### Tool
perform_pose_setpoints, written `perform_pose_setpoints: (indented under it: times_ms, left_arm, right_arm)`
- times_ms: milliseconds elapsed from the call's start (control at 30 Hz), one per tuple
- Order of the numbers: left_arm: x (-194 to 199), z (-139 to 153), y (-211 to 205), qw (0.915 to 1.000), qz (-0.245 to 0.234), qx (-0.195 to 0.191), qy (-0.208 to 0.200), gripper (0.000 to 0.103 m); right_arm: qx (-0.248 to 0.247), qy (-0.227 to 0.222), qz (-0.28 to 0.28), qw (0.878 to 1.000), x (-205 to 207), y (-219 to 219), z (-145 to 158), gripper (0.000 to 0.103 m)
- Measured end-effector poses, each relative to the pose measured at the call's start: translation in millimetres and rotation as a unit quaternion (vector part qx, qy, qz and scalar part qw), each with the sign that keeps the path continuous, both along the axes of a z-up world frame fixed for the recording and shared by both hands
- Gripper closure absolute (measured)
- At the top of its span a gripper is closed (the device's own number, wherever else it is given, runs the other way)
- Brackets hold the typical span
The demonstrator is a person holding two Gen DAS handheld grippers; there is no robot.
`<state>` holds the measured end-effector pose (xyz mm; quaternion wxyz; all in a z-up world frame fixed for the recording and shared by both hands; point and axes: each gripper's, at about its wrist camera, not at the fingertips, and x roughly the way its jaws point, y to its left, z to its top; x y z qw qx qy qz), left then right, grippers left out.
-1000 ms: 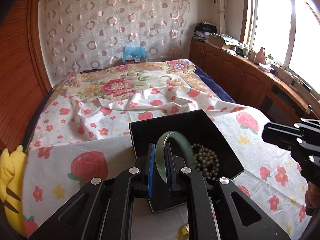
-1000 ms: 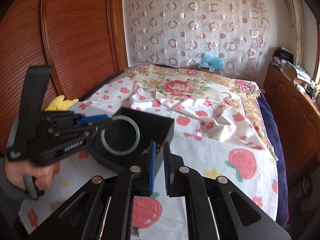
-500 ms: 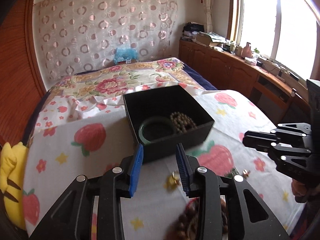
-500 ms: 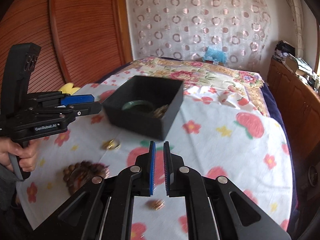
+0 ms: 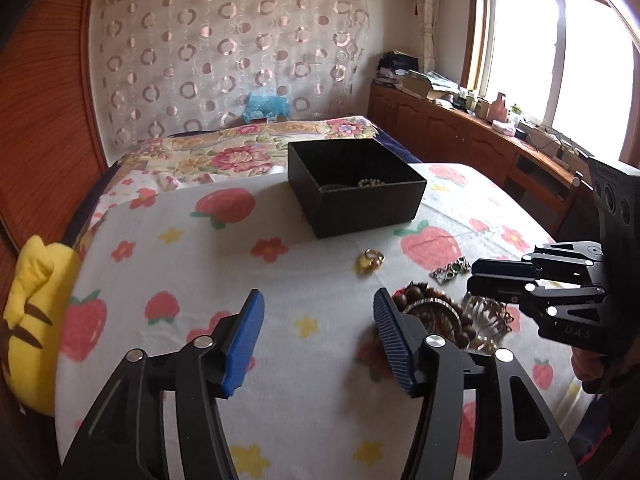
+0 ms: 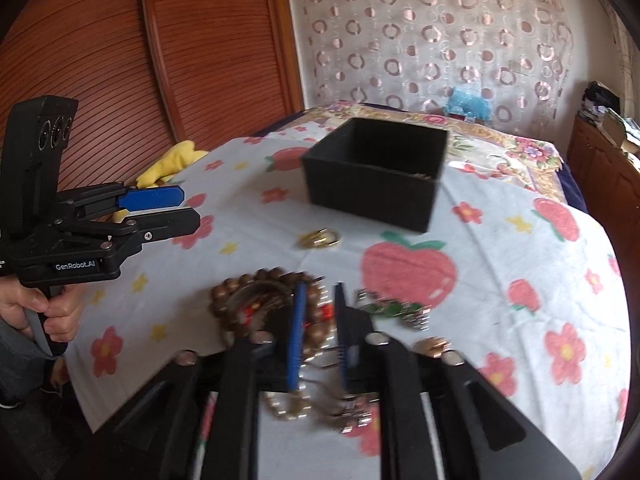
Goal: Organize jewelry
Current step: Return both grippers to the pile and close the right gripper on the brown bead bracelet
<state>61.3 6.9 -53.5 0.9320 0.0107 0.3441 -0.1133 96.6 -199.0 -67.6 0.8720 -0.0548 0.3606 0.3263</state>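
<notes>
Black box (image 5: 362, 196) on the bed is holding some beads, w/ most jewelry incl. wooden bead bracelet (image 6: 256, 300) lying outside, while left claw (image 5: 318, 336) is opening empty and right claw (image 6: 318, 320) is opening over it, prob. untouched.

Bedroom. Bed (image 5: 248, 160) with floral quilt, strawberry-print sheet (image 5: 224, 280) spread in front. Back wall covered by sheer curtain (image 5: 224, 52) with pink ring pattern. Ribbed reddish wood panel (image 6: 100, 48) on the left side. Large window (image 5: 560, 64) on the right, bright daylight, overexposed. Low wooden cabinets (image 5: 452, 132) under it, top cluttered. Yellow plush toy (image 5: 32, 320) at the bed's left edge.
</notes>
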Motion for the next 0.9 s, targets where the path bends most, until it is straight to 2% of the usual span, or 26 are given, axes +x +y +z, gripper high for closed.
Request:
perform_pose_setpoints:
  times_ms: [233, 400, 567, 733, 800, 900]
  left_arm:
    - [-21, -10, 10, 0.9998, 0.017, 0.009, 0.001, 0.039]
    - [-31, -14, 15, 0.9998, 0.020, 0.003, 0.004, 0.039]
    - [-36, -11, 12, 0.9998, 0.017, 0.003, 0.005, 0.039]
    - [-41, -9, 8, 0.9999, 0.013, 0.003, 0.003, 0.039]
    - [-43, -8, 8, 0.9999, 0.012, 0.001, 0.003, 0.039]
    - [-45, -7, 6, 1.0000, 0.010, 0.002, 0.002, 0.039]
  right_arm:
    - [-0.003, 0.013, 0.041, 0.999, -14, 23, -2, 0.077]
    - [-0.018, 0.021, 0.066, 0.997, -19, 39, -7, 0.069]
    - [-0.039, 0.022, 0.075, 0.996, -18, 46, -13, 0.065]
    - [-0.045, 0.032, 0.077, 0.996, -11, 48, -19, 0.065]
    - [-0.046, 0.036, 0.078, 0.995, -9, 49, -20, 0.067]
    - [-0.051, 0.033, 0.074, 0.995, -7, 48, -19, 0.081]
